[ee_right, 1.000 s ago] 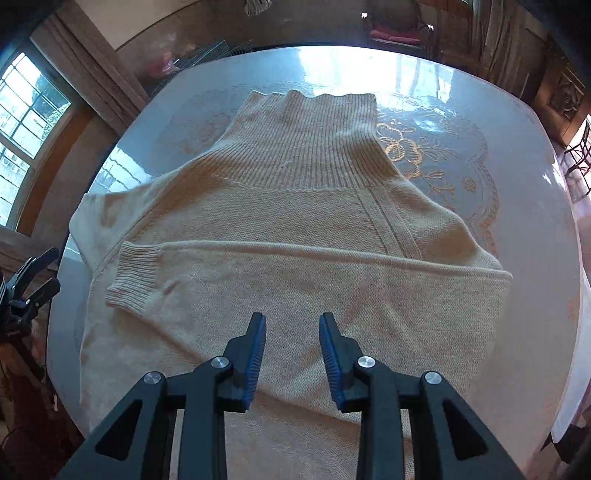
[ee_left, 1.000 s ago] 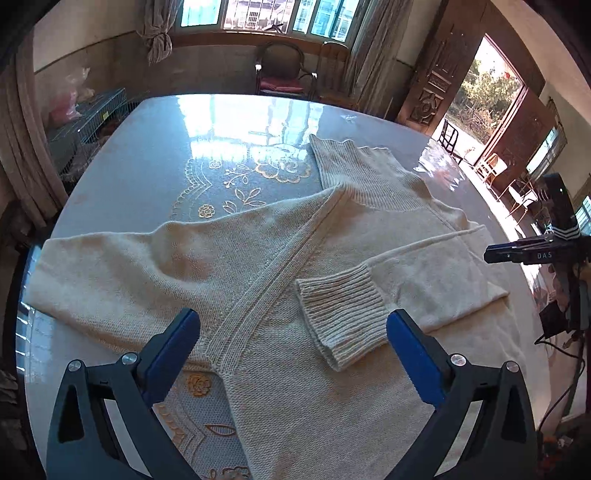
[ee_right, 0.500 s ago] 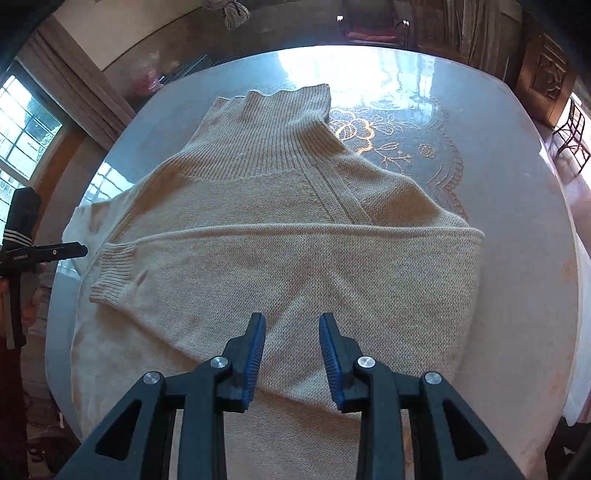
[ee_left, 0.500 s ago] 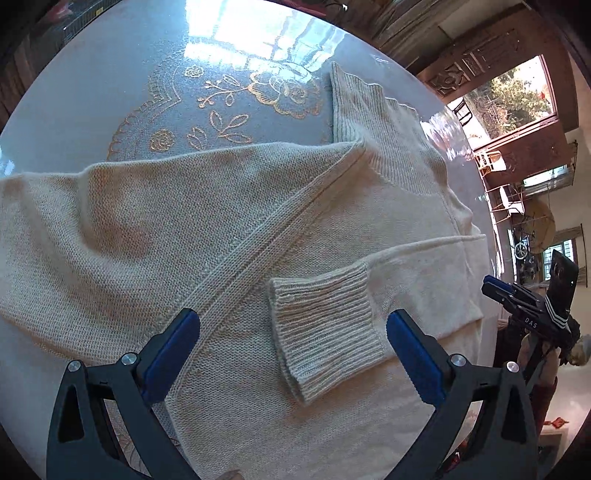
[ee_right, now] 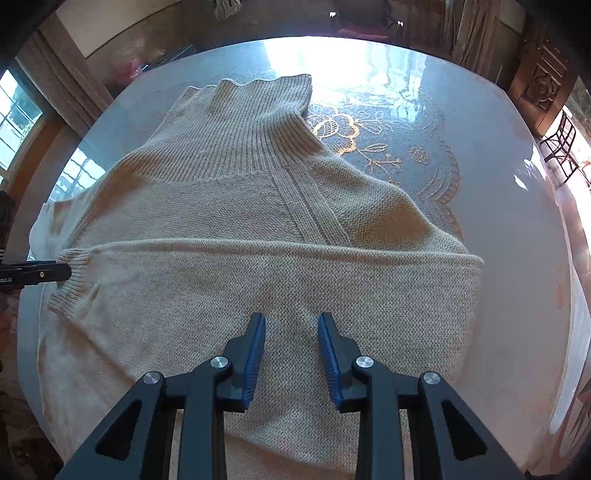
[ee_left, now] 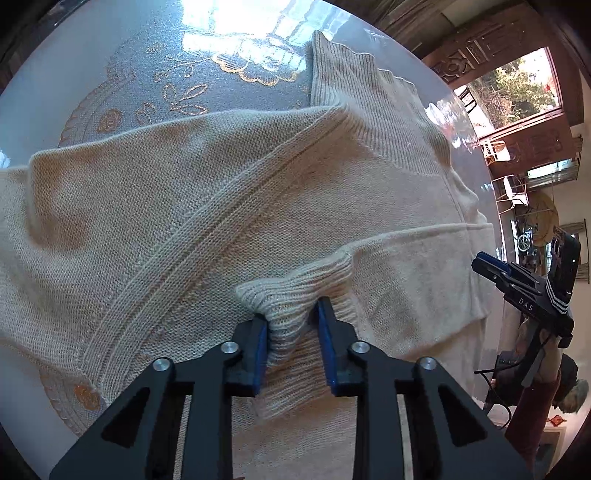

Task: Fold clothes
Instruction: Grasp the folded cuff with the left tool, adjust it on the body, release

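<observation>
the sweater (ee_right: 258, 229) lies flat on the table (ee_right: 498, 155), 1 sleeve folded across its body. left gripper (ee_left: 291, 328) is closing on the ribbed cuff (ee_left: 295, 295). right gripper (ee_right: 291, 328) hovers unclenched, grasping nothing. risk: the bunched cuff slips from a shallow pinch, or the layer beneath lifts too.

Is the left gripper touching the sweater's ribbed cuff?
Touching. The left wrist view shows the closing left gripper pinching the bunched ribbed cuff between its pads.

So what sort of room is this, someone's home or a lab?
Most likely a home's dining or sitting room. A beige sweater lies on a big glossy table with gold flower patterns, carved wooden doors open to a sunlit yard, and a cushioned wooden chair stands by curtained windows.
</observation>
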